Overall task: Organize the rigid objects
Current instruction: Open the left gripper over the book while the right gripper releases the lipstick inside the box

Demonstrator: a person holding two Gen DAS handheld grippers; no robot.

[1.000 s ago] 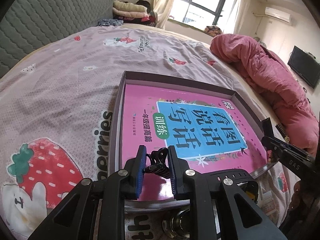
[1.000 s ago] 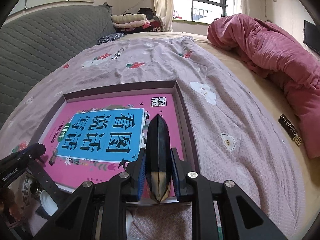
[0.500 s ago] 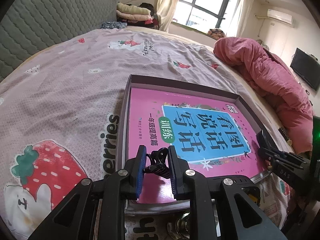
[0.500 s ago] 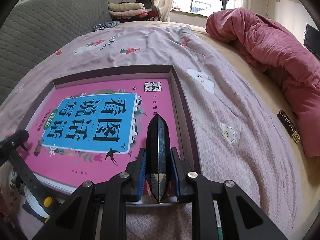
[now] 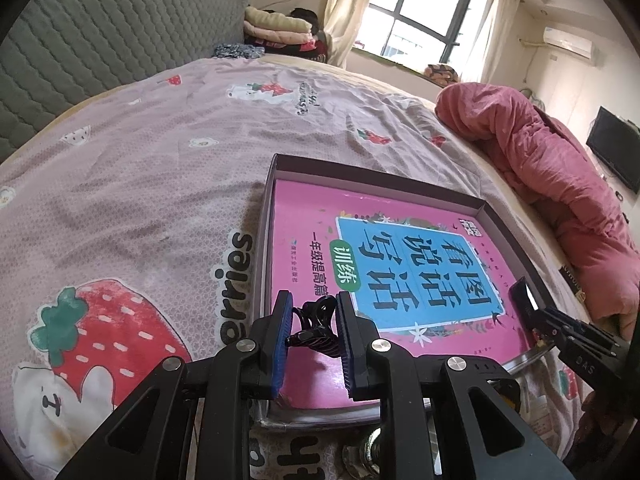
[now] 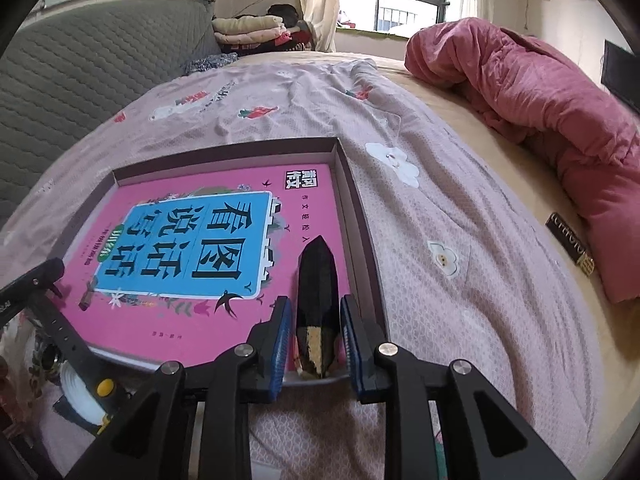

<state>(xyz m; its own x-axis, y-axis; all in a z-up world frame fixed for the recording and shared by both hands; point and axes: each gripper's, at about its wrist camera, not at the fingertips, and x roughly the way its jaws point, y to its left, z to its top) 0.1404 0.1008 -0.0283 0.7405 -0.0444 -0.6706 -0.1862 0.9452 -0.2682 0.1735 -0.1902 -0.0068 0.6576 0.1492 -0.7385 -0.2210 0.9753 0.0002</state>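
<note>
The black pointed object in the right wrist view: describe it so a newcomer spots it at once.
On the bed's strawberry-print sheet lies a shallow box holding a pink book. At the box's near right corner, between the opening fingers of the right hand-held gripper, lies the black pointed object. It alone is dark, faceted and tapered, with gold patches at its near end.

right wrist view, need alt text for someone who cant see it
The right hand-held gripper, jaws opening, has a dark pointed object between its blue pads, lying on a pink book inside a shallow box on a bed. A pink quilt is heaped to the right, and the left hand-held gripper's black frame shows at lower left.
</note>
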